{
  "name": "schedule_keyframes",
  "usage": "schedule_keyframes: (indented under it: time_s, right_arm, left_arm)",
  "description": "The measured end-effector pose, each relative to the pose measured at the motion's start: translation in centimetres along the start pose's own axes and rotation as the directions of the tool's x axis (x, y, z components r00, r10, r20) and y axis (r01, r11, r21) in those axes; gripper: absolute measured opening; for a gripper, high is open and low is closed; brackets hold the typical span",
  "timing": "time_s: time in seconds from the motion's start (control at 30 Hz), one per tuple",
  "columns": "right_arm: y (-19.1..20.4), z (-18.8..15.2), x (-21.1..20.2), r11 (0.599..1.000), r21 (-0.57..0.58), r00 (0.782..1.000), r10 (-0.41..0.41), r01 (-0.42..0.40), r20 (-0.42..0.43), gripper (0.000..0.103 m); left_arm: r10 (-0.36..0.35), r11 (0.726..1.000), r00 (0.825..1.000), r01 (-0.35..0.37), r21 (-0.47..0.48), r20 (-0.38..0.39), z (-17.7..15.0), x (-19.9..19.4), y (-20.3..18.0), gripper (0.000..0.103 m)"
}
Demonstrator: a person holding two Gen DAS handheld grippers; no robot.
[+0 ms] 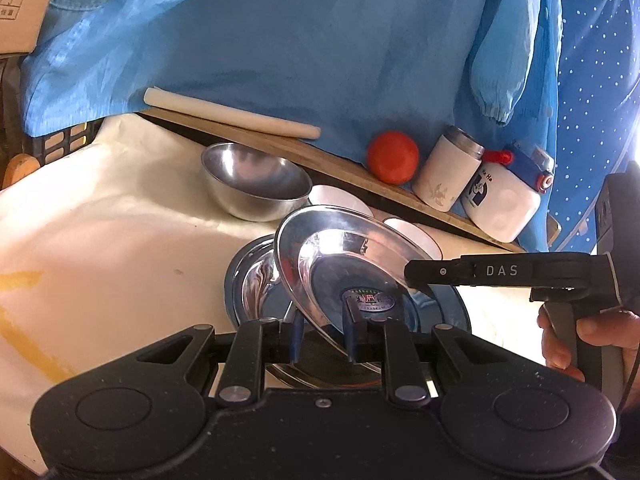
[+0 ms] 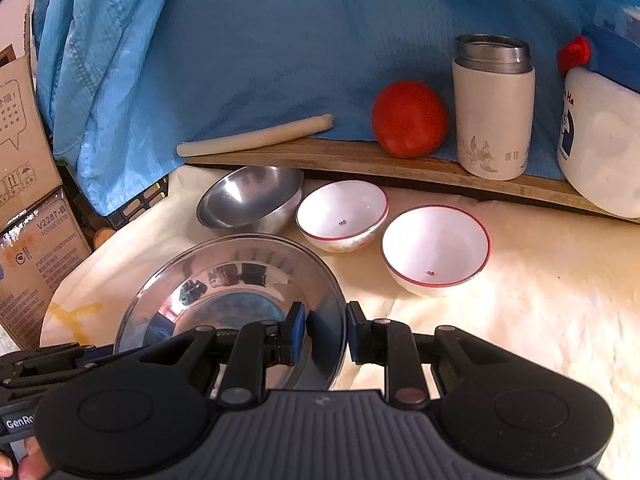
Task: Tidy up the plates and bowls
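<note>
Lower plate [image 1: 248,280]: largely covered by the tilted upper plate [image 1: 340,256].
White bowls [image 1: 340,197]: mostly hidden behind that plate.
White jug [image 2: 604,148]: cut off at the right edge.

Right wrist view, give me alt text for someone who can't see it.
The right tongs grip the rim of a steel plate above a cream cloth. Behind sit a steel bowl and two red-rimmed white bowls.

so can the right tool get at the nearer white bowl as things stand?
Probably not yet. The right tool is shut on the rim of the steel plate, so it is occupied. The white bowl itself sits uncovered on the cloth just beyond, with nothing between them.
</note>
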State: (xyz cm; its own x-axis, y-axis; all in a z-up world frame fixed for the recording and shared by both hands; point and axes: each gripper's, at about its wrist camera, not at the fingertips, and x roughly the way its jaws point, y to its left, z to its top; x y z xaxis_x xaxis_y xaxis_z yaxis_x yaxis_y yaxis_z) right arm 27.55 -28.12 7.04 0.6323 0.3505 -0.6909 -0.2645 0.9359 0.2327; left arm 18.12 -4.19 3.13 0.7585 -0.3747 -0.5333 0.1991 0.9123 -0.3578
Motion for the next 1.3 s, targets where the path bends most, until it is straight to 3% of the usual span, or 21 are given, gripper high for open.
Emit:
schedule_keyframes:
  time_s: [0.8, 1.3]
  right_arm:
    - [0.6, -0.3, 1.9, 1.000, -0.020, 1.000, 0.010, -0.011, -0.028, 0.024]
    - [2.1, -1.1, 2.5, 0.995, -0.100, 1.000, -0.011, 0.009, -0.024, 0.026]
  left_arm:
    - [0.058, 0.998, 0.998, -0.058, -0.018, -0.031, 0.0, 0.8, 0.8, 0.023]
    - [0.163, 0.981, 0.987, -0.161, 0.108, -0.004, -0.2, 1.0, -0.3, 0.029]
